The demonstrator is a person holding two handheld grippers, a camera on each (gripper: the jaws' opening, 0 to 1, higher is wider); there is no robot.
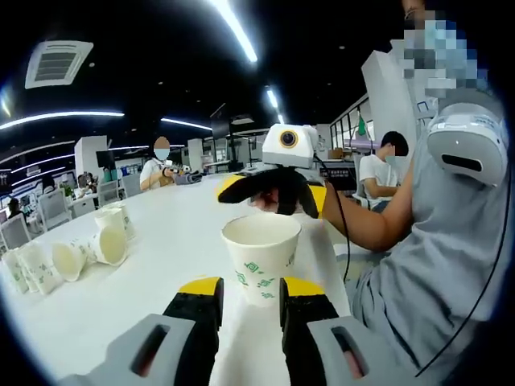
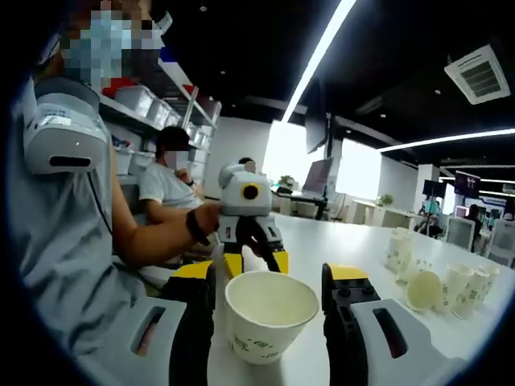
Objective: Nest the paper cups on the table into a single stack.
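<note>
In the left gripper view, a loose group of white paper cups with green print sits at the far left on the white round worktop, some upright, some tipped on their sides. Toward the middle, one upright white paper cup with green markings stands between the yellow-tipped black jaws of the left gripper; the jaws flank its base closely, but whether they press on it I cannot tell. Just behind the cup, the right gripper faces in from the far side, and how its jaws stand there I cannot tell. To the right sits a person in a grey shirt.

In the right gripper view, the person's forearm reaches in from the left. The same cup stands between the right gripper's spread jaws, clear of both. Behind it is the left gripper. The other cups lie far right.
</note>
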